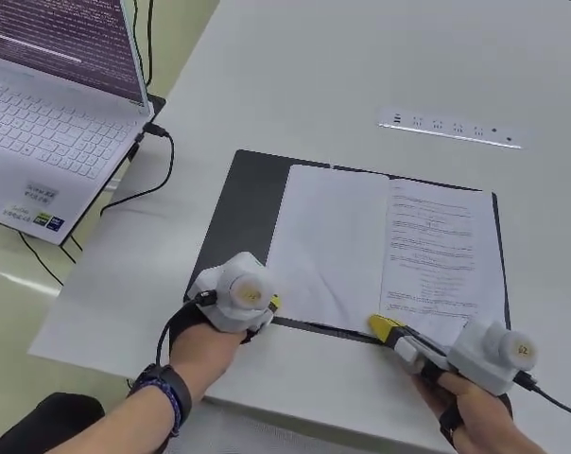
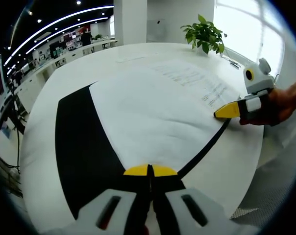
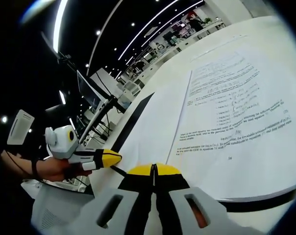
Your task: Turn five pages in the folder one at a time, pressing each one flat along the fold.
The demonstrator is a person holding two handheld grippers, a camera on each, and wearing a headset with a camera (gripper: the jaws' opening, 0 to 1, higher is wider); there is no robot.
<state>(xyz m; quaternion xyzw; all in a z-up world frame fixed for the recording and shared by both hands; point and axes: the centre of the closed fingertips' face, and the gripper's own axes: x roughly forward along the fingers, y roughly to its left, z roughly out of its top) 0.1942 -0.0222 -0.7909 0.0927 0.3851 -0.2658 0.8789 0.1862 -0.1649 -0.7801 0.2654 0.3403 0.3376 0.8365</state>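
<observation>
We are looking down on one white counter (image 1: 361, 66). One black folder (image 1: 238, 203) is lying open on it, close to our edge. Inside it we are counting two pages facing up: one blank sheet (image 1: 328, 246) to the left of the fold and one printed sheet (image 1: 441, 251) to the right.

One open laptop (image 1: 49, 113) is sitting at the counter's left edge, apart from the folder, with one black cable (image 1: 171, 161) trailing from its side.

We are holding two grippers. The left hand-held gripper (image 1: 272, 304) is sitting at the blank sheet's near left corner, its jaws clenched tip to tip; we cannot tell whether any paper is caught between them. The right hand-held gripper (image 1: 380, 324) is lying at the folder's near edge, just beside the fold, also clenched, with nothing showing between its tips.

One socket strip (image 1: 451, 128) is sitting flush in the counter beyond the folder.
</observation>
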